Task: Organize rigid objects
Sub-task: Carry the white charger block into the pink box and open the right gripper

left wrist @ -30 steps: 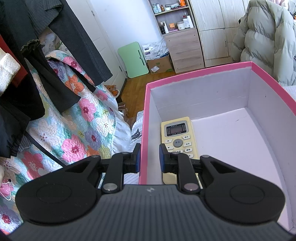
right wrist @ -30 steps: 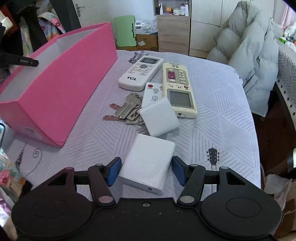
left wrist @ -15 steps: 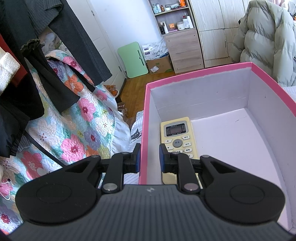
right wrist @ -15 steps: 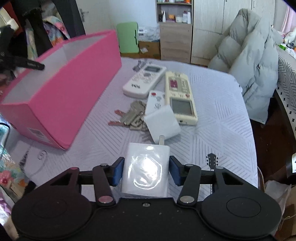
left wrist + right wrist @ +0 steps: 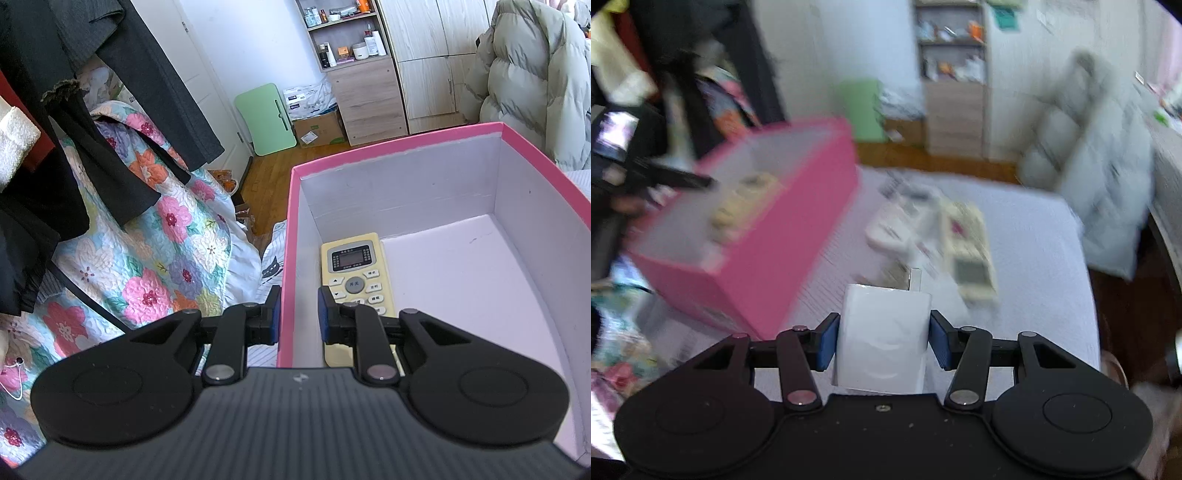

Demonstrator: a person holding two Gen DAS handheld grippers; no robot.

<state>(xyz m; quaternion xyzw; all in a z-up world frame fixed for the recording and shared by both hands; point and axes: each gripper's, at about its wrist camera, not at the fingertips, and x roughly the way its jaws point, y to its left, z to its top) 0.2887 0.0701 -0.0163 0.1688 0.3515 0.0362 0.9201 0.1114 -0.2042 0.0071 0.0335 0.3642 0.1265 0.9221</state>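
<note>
Progress is early: your right hand-held gripper [image 5: 882, 339] pinches a white charger [image 5: 882, 339] clear of the bed [image 5: 1027, 236], while your left hand-held gripper [image 5: 297, 314] straddles the pink box [image 5: 399, 162] wall, jaws narrow, the inner pad seemingly just off it. One yellow remote [image 5: 356, 273] lies in the box. Two remotes [image 5: 967, 251], plus blurred small items, remain on the bed, so most sorting is still ahead.

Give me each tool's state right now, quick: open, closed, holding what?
Left tool: closed on the near wall of the pink box.
Right tool: closed on a white charger block, lifted off the bed.
</note>
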